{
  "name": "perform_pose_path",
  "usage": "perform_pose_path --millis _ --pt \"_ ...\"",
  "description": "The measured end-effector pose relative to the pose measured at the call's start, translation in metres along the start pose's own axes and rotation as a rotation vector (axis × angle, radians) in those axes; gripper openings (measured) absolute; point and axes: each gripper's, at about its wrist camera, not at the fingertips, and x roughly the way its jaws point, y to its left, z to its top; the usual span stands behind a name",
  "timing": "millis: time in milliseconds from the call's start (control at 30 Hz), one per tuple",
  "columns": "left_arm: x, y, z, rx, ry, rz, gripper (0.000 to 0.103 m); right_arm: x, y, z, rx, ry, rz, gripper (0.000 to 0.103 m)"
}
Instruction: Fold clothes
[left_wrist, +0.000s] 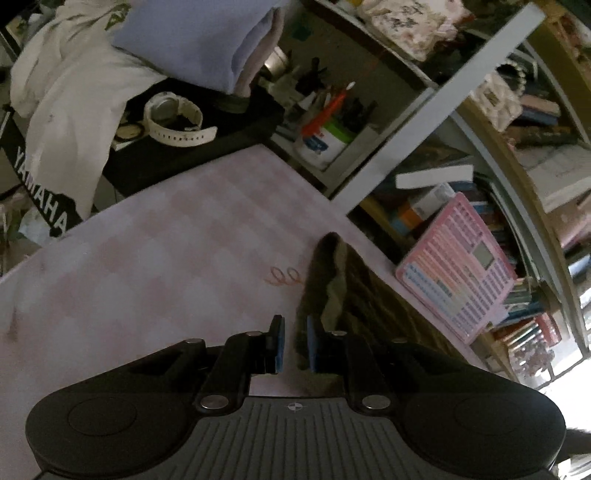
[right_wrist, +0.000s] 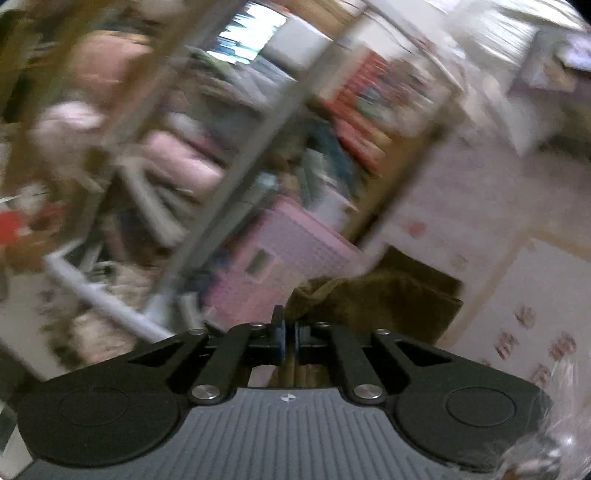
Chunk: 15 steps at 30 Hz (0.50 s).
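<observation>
An olive-green garment (left_wrist: 343, 295) lies bunched along the right side of the pink checked table (left_wrist: 166, 240). My left gripper (left_wrist: 294, 343) hovers low over the table with a small gap between its blue pads; the cloth's edge sits in that gap and beside the right pad. In the blurred right wrist view, my right gripper (right_wrist: 290, 339) is shut on a fold of the same olive garment (right_wrist: 376, 299), which hangs out beyond the fingers and below them.
A white garment (left_wrist: 74, 96) and a folded blue cloth (left_wrist: 199, 40) lie over a black Yamaha case (left_wrist: 44, 195) with a white watch (left_wrist: 173, 122) at the table's far left. A pen cup (left_wrist: 325, 136), shelves of books and a pink calculator (left_wrist: 458, 266) line the right edge.
</observation>
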Motion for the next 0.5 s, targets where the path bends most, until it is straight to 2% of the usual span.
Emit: perform_pose_path --millis 33,167,233,267,300,400,500 --pt "-0.002 -0.002 -0.007 0.001 0.004 0.005 0.015 -0.008 -0.001 0.000 -0.015 -0.003 0.017 0.004" --pt "-0.004 -0.013 -0.030 0.013 0.041 0.020 0.015 0.013 -0.101 -0.026 0.133 0.171 -0.386 0.005" --pt "-0.002 -0.022 -0.037 0.044 0.049 0.031 0.024 0.012 -0.130 -0.037 0.195 0.195 -0.420 0.006" --pt "0.001 -0.026 -0.038 0.056 0.045 0.040 0.038 0.011 -0.144 -0.042 0.227 0.207 -0.437 0.009" --pt "0.003 -0.030 -0.038 0.062 0.037 0.051 0.047 0.010 -0.146 -0.043 0.229 0.205 -0.432 0.010" --pt "0.015 -0.039 -0.036 0.005 0.042 0.075 0.047 0.007 -0.152 -0.046 0.226 0.201 -0.421 0.012" --pt "0.024 -0.045 -0.037 -0.118 0.097 0.081 0.047 0.004 -0.154 -0.048 0.226 0.199 -0.425 0.013"
